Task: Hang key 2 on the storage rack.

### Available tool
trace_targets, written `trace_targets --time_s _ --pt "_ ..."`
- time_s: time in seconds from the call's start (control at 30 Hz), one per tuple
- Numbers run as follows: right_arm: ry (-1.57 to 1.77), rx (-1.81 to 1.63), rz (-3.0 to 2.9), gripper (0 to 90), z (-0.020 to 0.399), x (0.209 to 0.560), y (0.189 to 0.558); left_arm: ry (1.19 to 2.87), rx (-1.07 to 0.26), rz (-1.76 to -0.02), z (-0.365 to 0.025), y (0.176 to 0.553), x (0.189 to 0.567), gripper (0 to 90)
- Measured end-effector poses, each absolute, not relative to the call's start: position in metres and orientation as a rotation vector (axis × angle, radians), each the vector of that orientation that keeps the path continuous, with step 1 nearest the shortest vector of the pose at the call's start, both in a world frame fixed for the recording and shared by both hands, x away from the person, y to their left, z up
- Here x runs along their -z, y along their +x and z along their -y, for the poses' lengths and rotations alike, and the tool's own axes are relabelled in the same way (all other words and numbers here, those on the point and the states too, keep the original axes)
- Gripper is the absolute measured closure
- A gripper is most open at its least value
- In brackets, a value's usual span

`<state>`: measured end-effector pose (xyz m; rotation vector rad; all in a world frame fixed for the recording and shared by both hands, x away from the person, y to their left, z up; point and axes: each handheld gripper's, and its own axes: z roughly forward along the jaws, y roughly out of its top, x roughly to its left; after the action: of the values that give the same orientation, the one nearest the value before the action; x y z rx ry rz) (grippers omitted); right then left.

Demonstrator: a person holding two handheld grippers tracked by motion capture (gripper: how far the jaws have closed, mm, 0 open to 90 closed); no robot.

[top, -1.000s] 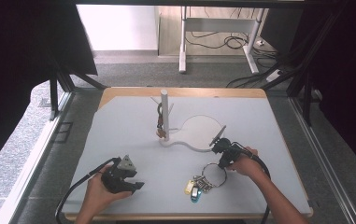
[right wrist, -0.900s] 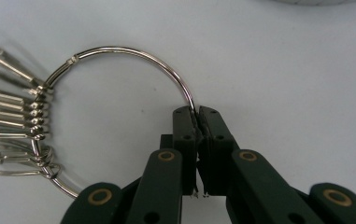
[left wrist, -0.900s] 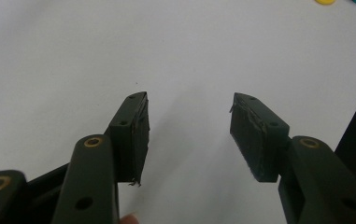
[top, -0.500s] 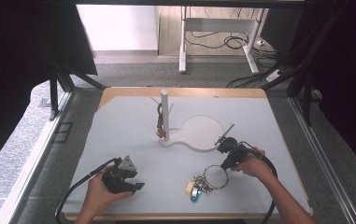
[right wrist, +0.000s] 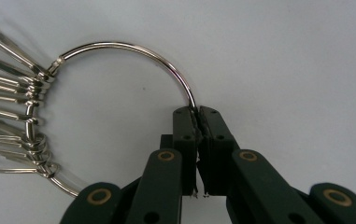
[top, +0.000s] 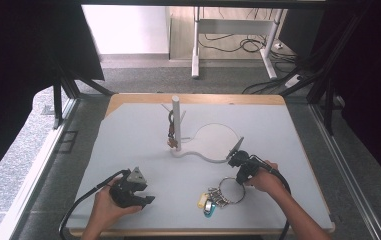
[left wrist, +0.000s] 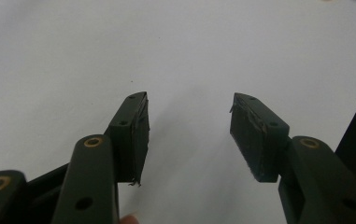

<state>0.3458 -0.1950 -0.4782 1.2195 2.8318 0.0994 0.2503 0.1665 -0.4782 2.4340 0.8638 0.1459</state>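
The key ring (top: pixel 231 190) lies flat on the pale desk (top: pixel 128 135), toward its near right part, a large bright metal hoop with a bunch of keys (top: pixel 218 198) strung on its left side. In the right gripper view I see the hoop (right wrist: pixel 119 49) arc up and over into my right tongs (right wrist: pixel 197 113), whose pads are clenched on the wire of the ring; they have just been closing, and the wire sits pinched between them. The keys fan out to the left of that view, several thin silver ones, each hung on its own small loop. At the end of the bunch, seen from the high view, lie a yellow tag (top: pixel 202 200) and a teal one (top: pixel 208 207) (I take them for plastic tags or key heads, though they are too small to tell for sure).

My left tongs (top: pixel 143 196) rest well apart from the ring, at the near left of the desk, released, with bare desk between the pads (left wrist: pixel 136 135).

Farther back, near the middle of the desk, stands a white upright post (top: pixel 176 122) on a flat base (top: pixel 213 145) with a round end; something dark hangs beside the post (top: pixel 170 125).
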Motion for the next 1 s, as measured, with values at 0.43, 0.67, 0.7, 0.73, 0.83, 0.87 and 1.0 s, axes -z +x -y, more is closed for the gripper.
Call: trace_targets --time_s 0.43,0.67,0.7,0.73,0.83,0.87,1.0 --pt "1.281 -0.275 -2.89 87.1 0.209 0.457 0.338 2.43 -0.146 -0.863 -0.167 0.25 0.478 47.8" --pt "1.272 -0.36 -2.919 86.9 0.211 0.44 0.329 2.439 -0.145 -0.857 -0.167 0.25 0.478 47.8" --pt "1.267 -0.372 -2.926 86.8 0.211 0.439 0.328 2.439 -0.144 -0.857 -0.167 0.25 0.478 47.8" --pt "1.271 -0.381 -2.93 86.8 0.21 0.438 0.327 2.438 -0.144 -0.859 -0.167 0.25 0.478 47.8" --pt "1.265 -0.408 -2.945 86.7 0.209 0.435 0.325 2.439 -0.145 -0.858 -0.167 0.25 0.478 47.8" --pt "1.271 -0.414 -2.95 86.7 0.208 0.434 0.324 2.438 -0.145 -0.86 -0.167 0.249 0.478 47.8" --pt "1.263 -0.433 -2.967 86.7 0.206 0.43 0.321 2.441 -0.142 -0.861 -0.168 0.25 0.478 47.8"
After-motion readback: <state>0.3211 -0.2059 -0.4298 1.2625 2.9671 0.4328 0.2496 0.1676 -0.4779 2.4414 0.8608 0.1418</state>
